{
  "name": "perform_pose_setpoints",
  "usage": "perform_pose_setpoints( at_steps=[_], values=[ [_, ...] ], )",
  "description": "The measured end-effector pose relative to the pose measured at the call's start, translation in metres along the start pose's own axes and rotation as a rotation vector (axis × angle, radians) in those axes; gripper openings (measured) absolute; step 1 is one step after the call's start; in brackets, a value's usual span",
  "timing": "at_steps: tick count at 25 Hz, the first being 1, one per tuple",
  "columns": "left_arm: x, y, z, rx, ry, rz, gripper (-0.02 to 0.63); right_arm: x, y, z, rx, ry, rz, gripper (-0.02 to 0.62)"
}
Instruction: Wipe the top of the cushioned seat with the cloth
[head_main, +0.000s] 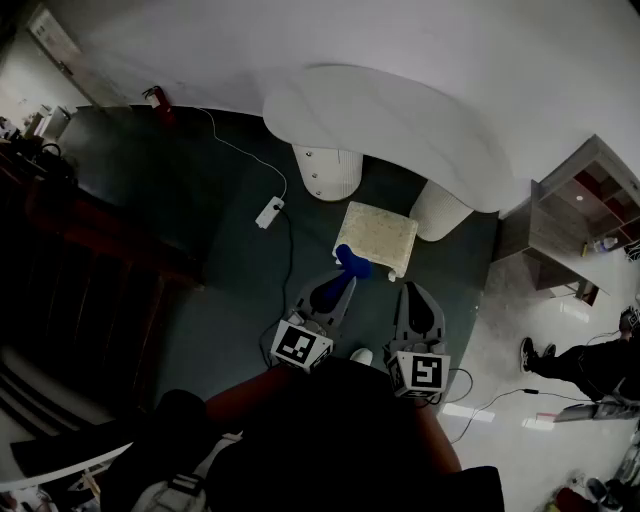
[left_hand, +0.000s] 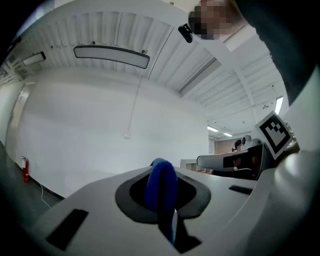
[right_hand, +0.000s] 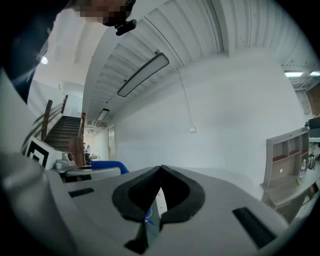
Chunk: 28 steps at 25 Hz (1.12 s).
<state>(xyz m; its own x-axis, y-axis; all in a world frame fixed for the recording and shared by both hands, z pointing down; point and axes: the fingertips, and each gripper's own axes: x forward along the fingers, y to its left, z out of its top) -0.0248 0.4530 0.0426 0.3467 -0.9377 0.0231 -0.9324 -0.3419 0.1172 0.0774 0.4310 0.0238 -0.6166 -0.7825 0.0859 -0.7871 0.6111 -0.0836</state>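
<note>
Cloth (head_main: 352, 262) in L claw (head_main: 346, 276) by seat (head_main: 380, 233)

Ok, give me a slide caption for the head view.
Left claw holding the blue cloth by the near-left corner of the cushioned seat, right claw shut and empty alongside.

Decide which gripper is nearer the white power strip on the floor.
Left. The left gripper is to the right of the power strip; the right gripper lies farther right, beyond it.

Blue cloth (left_hand: 161, 187) looks nubby and fuzzy, the left gripper (head_main: 345, 275) is smooth matt grey plastic with dull black pads (left_hand: 131, 195), and the cushioned seat (head_main: 378, 236) wears a cream, mottled, matt fabric top.
</note>
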Motion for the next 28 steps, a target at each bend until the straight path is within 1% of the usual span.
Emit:
perform_pose_setpoints(
  at_steps=[2,5,8,10,13,17,19,24,28],
  values=[
    [0.001,-0.004,-0.008,0.010,0.022,0.002,0.035,-0.003,-0.007,-0.004,0.032,0.001,0.007,0.035],
    [0.003,-0.012,-0.012,0.026,0.023,0.016,0.035,-0.010,-0.016,-0.007,0.081,-0.015,0.037,0.035],
    [0.001,-0.019,-0.015,0.038,0.028,0.043,0.035,-0.017,-0.022,-0.008,0.155,-0.053,0.091,0.038],
    [-0.008,-0.024,-0.021,0.025,0.028,0.073,0.035,-0.025,-0.024,-0.013,0.177,-0.059,0.107,0.038],
    [-0.016,-0.027,-0.033,0.006,0.042,0.112,0.035,-0.028,-0.032,-0.028,0.175,-0.034,0.121,0.040],
    [-0.015,-0.017,-0.032,0.033,0.047,0.124,0.035,-0.016,-0.031,-0.044,0.175,0.038,0.141,0.040],
    [-0.011,-0.008,-0.034,0.027,0.043,0.129,0.035,-0.009,-0.034,-0.053,0.177,0.051,0.133,0.039],
    [0.008,0.022,-0.046,0.001,0.062,0.123,0.035,0.017,-0.041,-0.059,0.153,0.082,0.086,0.040],
    [0.038,0.052,-0.058,-0.038,0.072,0.105,0.035,0.051,-0.050,-0.059,0.143,0.092,0.057,0.038]
  ],
)
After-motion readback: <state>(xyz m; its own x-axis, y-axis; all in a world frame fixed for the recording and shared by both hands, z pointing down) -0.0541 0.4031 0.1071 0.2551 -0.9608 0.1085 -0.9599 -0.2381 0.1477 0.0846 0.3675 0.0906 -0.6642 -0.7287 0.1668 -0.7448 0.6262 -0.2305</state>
